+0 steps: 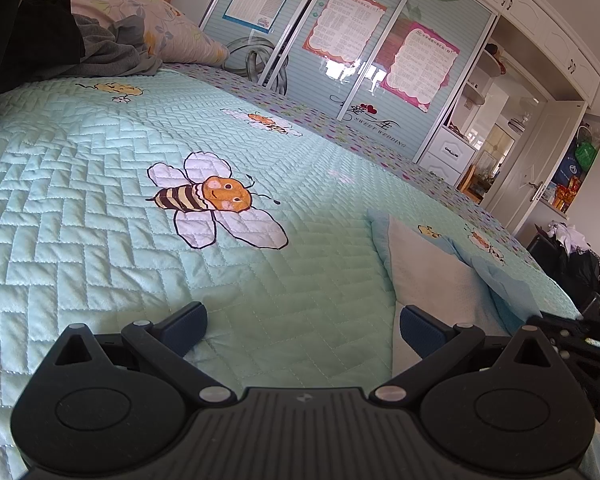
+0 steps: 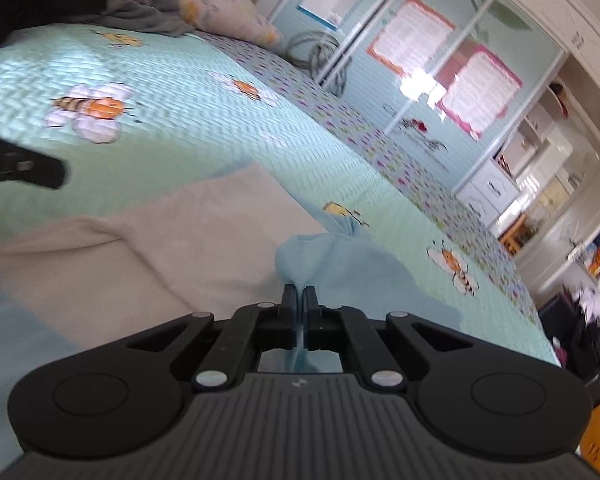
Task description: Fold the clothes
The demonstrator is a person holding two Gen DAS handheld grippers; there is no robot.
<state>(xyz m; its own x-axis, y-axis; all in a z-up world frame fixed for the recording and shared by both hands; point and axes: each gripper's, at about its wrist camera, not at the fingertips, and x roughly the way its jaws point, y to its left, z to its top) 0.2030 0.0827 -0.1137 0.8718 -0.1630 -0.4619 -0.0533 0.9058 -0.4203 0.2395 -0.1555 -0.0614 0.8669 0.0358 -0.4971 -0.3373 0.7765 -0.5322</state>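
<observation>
A garment with a beige panel point(image 2: 188, 232) and light blue fabric point(image 2: 340, 256) lies on the mint bee-print quilt point(image 2: 180, 120). My right gripper point(image 2: 299, 294) is shut on a bunched fold of the light blue fabric, which is pulled up into a small peak just ahead of the jaws. In the left wrist view the same garment point(image 1: 428, 268) lies at the right. My left gripper point(image 1: 303, 320) stands open over the quilt point(image 1: 100, 220), with its right finger at the beige edge and nothing between the pads. One of its fingers point(image 2: 24, 168) shows at the left of the right wrist view.
Dark and grey clothes point(image 1: 100, 52) are heaped by a floral pillow point(image 1: 172, 28) at the head of the bed. Wardrobe sliding doors with posters point(image 1: 360, 40) run along the far side. A dark bin with clothes point(image 1: 572, 256) stands past the foot.
</observation>
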